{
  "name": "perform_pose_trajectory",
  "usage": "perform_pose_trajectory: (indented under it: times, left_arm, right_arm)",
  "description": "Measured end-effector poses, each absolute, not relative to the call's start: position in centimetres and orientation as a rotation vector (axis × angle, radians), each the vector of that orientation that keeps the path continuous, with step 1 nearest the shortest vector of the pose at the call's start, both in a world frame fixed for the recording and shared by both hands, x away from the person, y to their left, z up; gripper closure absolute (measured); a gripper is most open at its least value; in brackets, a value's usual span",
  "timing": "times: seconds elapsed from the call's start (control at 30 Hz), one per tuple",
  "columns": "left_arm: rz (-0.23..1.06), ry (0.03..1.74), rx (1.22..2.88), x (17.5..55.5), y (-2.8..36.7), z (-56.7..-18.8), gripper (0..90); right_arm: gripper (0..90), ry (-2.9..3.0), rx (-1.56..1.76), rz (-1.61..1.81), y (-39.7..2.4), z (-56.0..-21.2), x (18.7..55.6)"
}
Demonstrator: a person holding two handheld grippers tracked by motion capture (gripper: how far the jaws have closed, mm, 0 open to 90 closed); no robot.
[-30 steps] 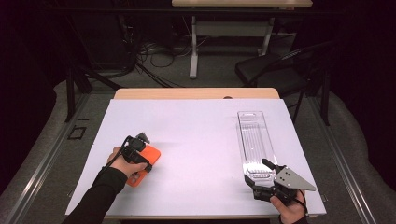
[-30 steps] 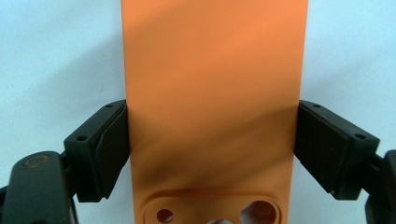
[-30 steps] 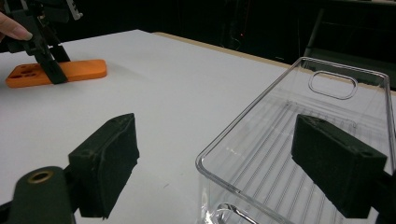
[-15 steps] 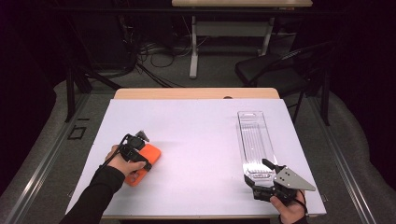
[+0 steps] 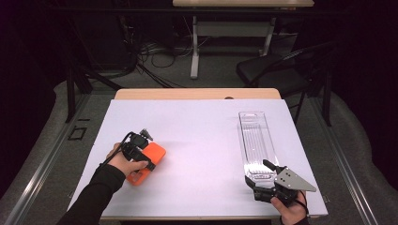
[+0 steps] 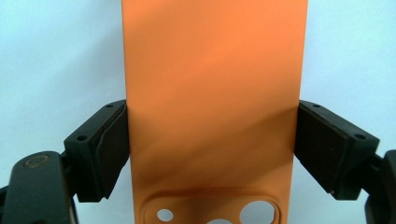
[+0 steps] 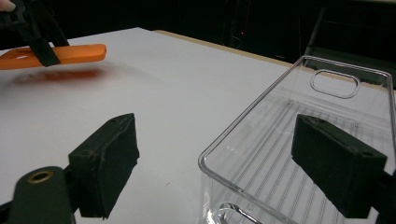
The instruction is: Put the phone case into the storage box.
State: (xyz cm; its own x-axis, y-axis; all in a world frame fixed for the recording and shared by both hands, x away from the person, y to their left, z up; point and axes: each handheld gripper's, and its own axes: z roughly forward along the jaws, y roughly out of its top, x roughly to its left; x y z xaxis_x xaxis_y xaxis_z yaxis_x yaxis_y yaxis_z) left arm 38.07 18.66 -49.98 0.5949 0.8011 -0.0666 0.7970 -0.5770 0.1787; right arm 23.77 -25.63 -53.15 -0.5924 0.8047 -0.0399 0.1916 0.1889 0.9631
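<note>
An orange phone case (image 5: pixel 151 157) with camera cut-outs hangs level, a little above the white table top, casting a shadow beneath it. My left gripper (image 5: pixel 136 150) is shut on it; in the left gripper view both pads press the long sides of the case (image 6: pixel 212 93). A clear plastic tray (image 5: pixel 256 140) lies lengthwise at the right. My right gripper (image 5: pixel 260 173) stands open at the tray's near end. In the right gripper view the tray's rim (image 7: pixel 243 121) runs between the jaws, one jaw outside the wall and one over the inside. The orange case (image 7: pixel 70 53) shows far off at upper left.
A white sheet (image 5: pixel 202 136) covers the table, with a wooden strip (image 5: pixel 197 93) along its far edge. Beyond the table stand a dark chair (image 5: pixel 277 70) and a desk leg (image 5: pixel 195 47) with cables on the floor.
My left gripper has risen slightly with the orange case held in it. The right gripper and the clear tray have stayed put.
</note>
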Motion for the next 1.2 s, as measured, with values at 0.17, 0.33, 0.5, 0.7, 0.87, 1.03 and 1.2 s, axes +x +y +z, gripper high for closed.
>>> perform_pose_trajectory:
  times: [0.17,0.33,0.5,0.7,0.87,1.03,1.2]
  left_arm:
    - [0.029,1.292,2.657,38.1,18.0,-49.4,16.2]
    - [0.022,1.232,2.683,38.0,16.7,-48.7,16.1]
    - [0.011,1.152,2.712,37.9,15.0,-47.9,16.1]
    - [0.004,1.075,2.738,37.9,13.2,-46.9,16.2]
    - [0.011,1.026,2.755,37.9,12.0,-46.5,16.1]
    - [0.006,0.996,2.767,37.9,11.2,-46.3,16.2]
    - [0.002,0.975,2.772,38.0,10.6,-46.0,16.1]
  right_arm:
    - [14.1,1.917,0.923,1.419,-25.5,-53.2,23.7]
    - [14.1,1.929,0.897,1.410,-25.1,-53.2,23.7]
    - [14.1,1.944,0.868,1.399,-24.3,-53.1,23.6]
    - [14.1,1.961,0.848,1.396,-23.5,-53.0,23.4]
    - [14.1,1.968,0.841,1.399,-23.0,-52.9,23.5]
    - [14.1,1.971,0.829,1.395,-22.8,-52.7,23.7]
    - [14.1,1.976,0.817,1.396,-22.5,-52.4,24.0]
